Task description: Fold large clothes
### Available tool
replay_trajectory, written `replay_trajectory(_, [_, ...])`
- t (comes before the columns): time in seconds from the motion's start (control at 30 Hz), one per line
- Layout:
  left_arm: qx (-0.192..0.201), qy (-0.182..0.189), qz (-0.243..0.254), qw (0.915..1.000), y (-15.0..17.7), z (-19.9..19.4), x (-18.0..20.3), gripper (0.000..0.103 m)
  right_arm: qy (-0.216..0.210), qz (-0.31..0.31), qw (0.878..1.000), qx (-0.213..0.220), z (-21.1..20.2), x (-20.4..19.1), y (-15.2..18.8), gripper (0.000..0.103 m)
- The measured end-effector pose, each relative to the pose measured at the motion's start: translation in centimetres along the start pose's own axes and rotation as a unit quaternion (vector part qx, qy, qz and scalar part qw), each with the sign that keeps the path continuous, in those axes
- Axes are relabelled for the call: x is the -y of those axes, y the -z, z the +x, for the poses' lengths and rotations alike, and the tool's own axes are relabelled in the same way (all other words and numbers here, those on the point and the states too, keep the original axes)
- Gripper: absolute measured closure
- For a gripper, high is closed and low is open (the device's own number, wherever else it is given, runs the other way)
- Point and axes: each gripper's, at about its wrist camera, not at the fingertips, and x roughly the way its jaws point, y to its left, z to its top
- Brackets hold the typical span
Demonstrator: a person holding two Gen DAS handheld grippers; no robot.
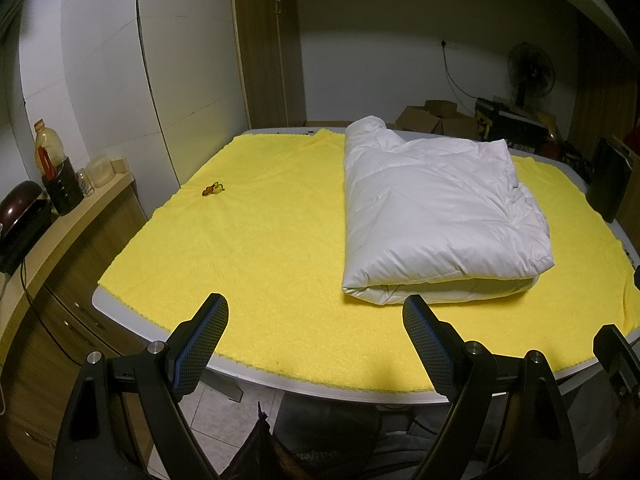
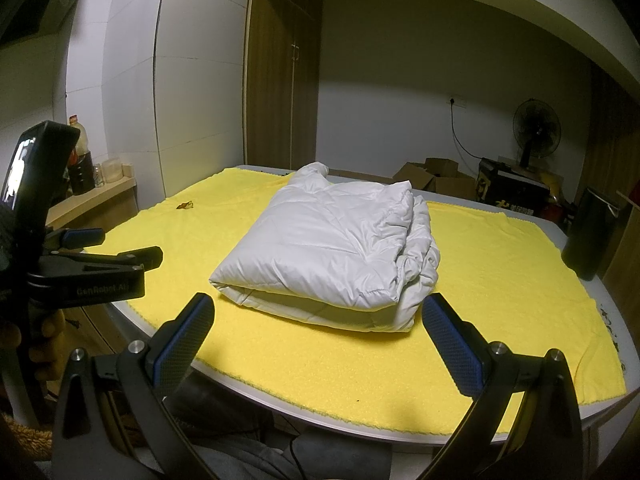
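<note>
Left wrist view: the left gripper (image 1: 316,316) hangs over the near edge of the grey surface (image 1: 120,312), fingers (image 1: 208,332) spread wide with nothing between them. A puffy white quilted jacket (image 1: 436,216), folded into a thick bundle, lies at two o'clock on the bright yellow fleece blanket (image 1: 248,240). Over on the right wrist view, the right gripper (image 2: 318,320) has its fingers wide and empty too, bundle just beyond at twelve o'clock, not touching.

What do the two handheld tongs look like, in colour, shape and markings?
Both the left tongs and the right tongs are black, with two flat fingers padded in dark textured rubber over blue backing, and silver pivot bolts. The left tool's side carries the lettering "GenRobot.AI".
</note>
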Motion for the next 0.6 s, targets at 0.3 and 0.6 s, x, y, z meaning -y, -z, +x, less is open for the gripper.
replay_trajectory(0.3, [-0.001, 0.001, -0.001, 1.0000, 0.10, -0.02, 0.05, 0.014, 0.000, 0.001, 1.000, 0.000, -0.13, 0.05, 0.11, 0.000])
replay_trajectory(0.6, [-0.001, 0.002, -0.001, 1.0000, 0.21, -0.14, 0.21, 0.014, -0.002, -0.002, 1.000, 0.000, -0.21, 0.28, 0.16, 0.000])
